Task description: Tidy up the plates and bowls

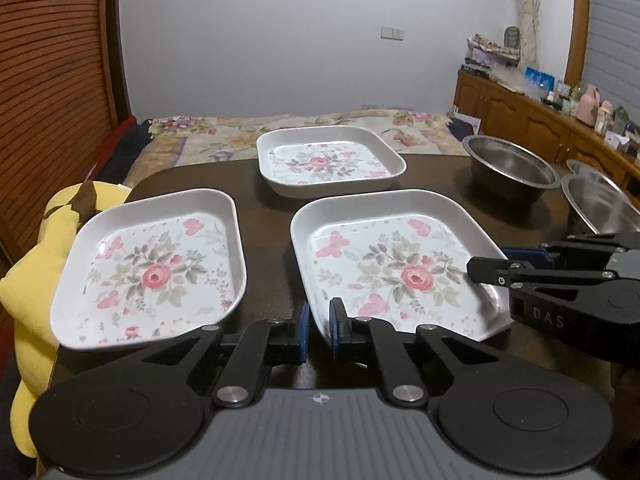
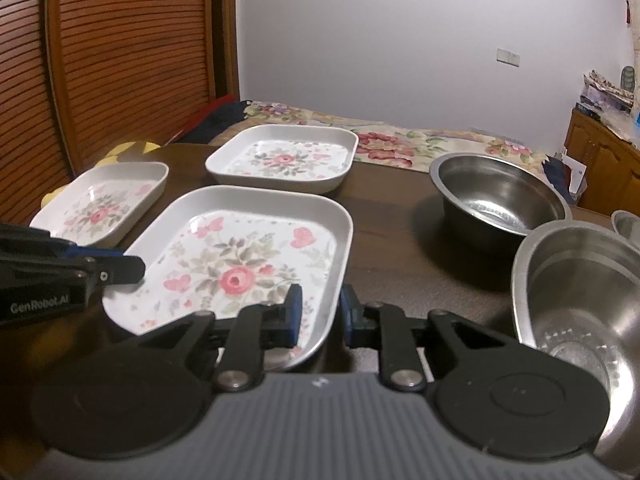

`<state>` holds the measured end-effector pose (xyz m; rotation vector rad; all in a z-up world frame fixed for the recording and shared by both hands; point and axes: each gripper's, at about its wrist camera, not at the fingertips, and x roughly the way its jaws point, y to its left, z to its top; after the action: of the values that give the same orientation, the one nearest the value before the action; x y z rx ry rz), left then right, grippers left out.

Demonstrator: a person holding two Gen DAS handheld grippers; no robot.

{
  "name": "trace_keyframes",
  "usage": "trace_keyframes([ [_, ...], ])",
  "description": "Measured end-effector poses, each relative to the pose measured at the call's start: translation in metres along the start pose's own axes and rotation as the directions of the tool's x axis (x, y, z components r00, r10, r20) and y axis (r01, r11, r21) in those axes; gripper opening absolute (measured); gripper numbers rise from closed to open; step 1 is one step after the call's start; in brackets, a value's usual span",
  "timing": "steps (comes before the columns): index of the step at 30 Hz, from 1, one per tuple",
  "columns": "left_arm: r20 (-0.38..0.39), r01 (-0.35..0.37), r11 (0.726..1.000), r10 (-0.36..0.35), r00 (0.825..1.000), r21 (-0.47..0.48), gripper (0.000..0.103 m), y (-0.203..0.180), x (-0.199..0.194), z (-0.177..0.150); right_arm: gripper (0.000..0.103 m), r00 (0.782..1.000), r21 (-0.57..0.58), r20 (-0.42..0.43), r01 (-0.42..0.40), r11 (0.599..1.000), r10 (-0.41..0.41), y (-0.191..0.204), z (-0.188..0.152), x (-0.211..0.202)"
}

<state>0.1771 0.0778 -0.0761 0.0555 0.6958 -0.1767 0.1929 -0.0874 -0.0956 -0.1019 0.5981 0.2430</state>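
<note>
Three white floral square plates lie on a dark table. The near middle plate (image 1: 396,268) (image 2: 244,264) is gripped by both grippers: my left gripper (image 1: 319,326) is shut on its near left rim, and my right gripper (image 2: 320,312) is shut on its near right rim. A second plate (image 1: 154,268) (image 2: 104,204) lies to the left. A third plate (image 1: 328,160) (image 2: 284,156) lies at the back. Two steel bowls stand at the right: a far one (image 1: 508,168) (image 2: 500,200) and a near one (image 1: 600,204) (image 2: 580,280).
A yellow plush toy (image 1: 36,280) lies off the table's left edge. A bed with a floral cover (image 1: 304,128) is behind the table. A wooden cabinet (image 1: 532,120) with clutter stands at the right. A slatted wooden door (image 2: 100,60) is at the left.
</note>
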Motion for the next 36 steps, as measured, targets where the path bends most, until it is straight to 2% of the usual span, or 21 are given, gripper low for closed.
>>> trace_keyframes([
  [18, 0.016, 0.028, 0.999, -0.028, 0.999, -0.023, 0.012, 0.0, -0.03, -0.02, 0.022, 0.999, 0.032, 0.016, -0.05, 0.998, 0.05, -0.001, -0.005, -0.023],
  [26, 0.058, 0.044, 0.999, -0.044, 0.997, -0.015, 0.012, -0.002, -0.062, -0.035, 0.022, 0.995, 0.052, 0.022, -0.099, 0.994, 0.098, -0.003, -0.02, -0.043],
  [36, 0.082, 0.056, 0.998, -0.056, 0.995, -0.005, 0.012, -0.004, -0.084, -0.05, 0.022, 0.99, 0.072, 0.0, -0.141, 0.987, 0.141, 0.003, -0.043, -0.058],
])
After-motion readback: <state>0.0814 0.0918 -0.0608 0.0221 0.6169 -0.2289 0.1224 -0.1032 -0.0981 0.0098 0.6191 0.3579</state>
